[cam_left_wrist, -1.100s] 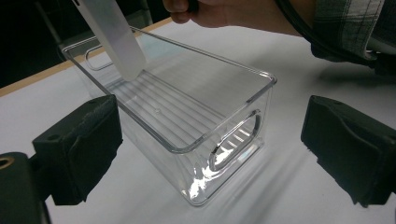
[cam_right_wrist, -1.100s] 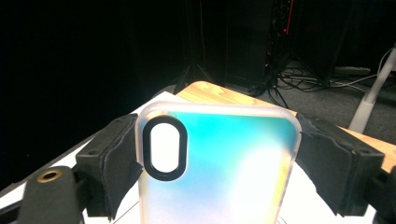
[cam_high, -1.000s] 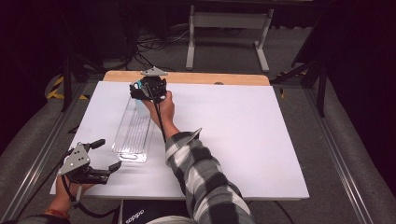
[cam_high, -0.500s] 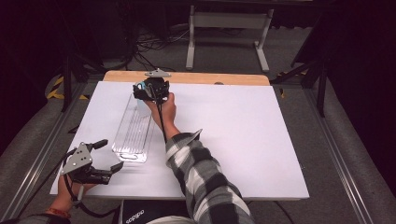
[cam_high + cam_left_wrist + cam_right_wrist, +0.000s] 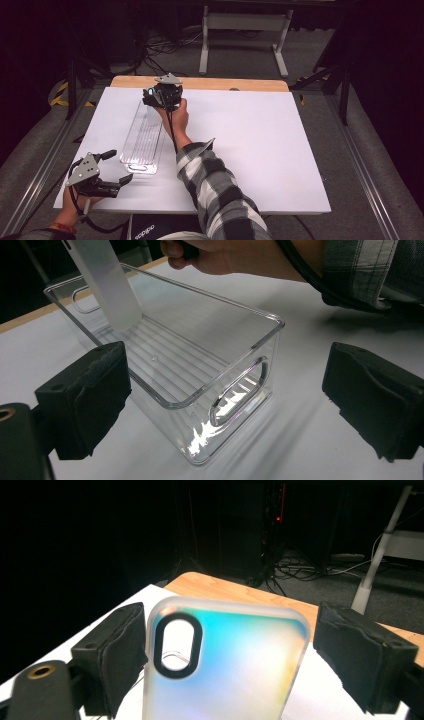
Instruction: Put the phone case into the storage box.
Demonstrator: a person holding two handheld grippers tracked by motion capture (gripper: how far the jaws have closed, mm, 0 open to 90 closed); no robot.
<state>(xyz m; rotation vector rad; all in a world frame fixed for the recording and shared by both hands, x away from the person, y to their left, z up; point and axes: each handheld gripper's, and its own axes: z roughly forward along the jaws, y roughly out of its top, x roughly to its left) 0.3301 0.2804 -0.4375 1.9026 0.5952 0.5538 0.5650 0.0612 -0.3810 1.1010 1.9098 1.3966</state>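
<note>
A long clear plastic bin (image 5: 142,137) lies lengthwise on the left part of the white table (image 5: 250,140). Over its far end, my right gripper (image 5: 156,100) is shut on a frosted, iridescent phone case (image 5: 235,665), which stands upright between the jaws. In the left gripper view the phone case (image 5: 107,285) slants down into the bin (image 5: 230,302), its lower end near the ribbed floor. My left gripper (image 5: 120,166) stands open just off the bin's near end, its jaws either side of the handle cut-out (image 5: 240,390) without touching it.
A wooden strip (image 5: 225,84) borders the table's far edge, with a dark floor, cables and a metal stand (image 5: 240,30) beyond. The person's plaid-sleeved right forearm (image 5: 215,190) crosses the table beside the bin. White tabletop stretches to the right.
The left gripper has edged slightly toward the bin's near end. The right gripper holds the phone case over the far end much as before.
</note>
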